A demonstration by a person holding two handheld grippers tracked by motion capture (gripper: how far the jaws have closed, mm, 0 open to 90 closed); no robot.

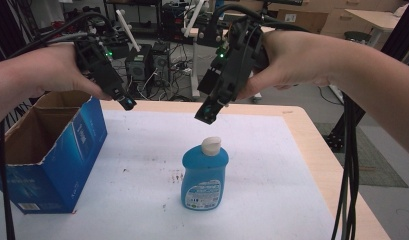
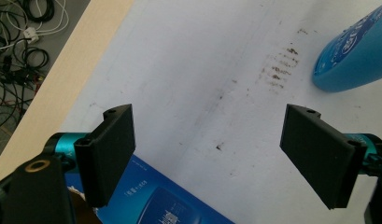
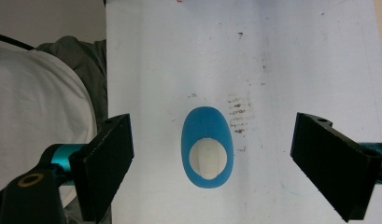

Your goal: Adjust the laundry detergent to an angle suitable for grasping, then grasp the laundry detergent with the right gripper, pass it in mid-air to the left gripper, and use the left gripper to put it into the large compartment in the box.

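Note:
A blue bottle [image 1: 204, 175] with a white cap [image 1: 211, 146] stands upright near the middle of the white table top [image 1: 272, 150]. My right gripper [image 1: 207, 114] hangs above it, pointing down, apart from the cap. In the right gripper view the bottle [image 3: 205, 126] shows from above, centred between the wide-apart jaws of my right gripper [image 3: 209, 140], which is open. My left gripper [image 1: 126, 103] hovers above the table by the blue box [image 1: 57, 155]. In its own view my left gripper [image 2: 207, 140] is open and empty, with the bottle [image 2: 357, 56] at the top right.
The open blue cardboard box stands at the table's left, its edge [image 2: 165, 205] under the left jaws. Brown smudges [image 1: 174, 176] mark the table top left of the bottle. Cables [image 1: 348, 165] hang off the right forearm. Equipment and wires crowd the floor beyond the far edge.

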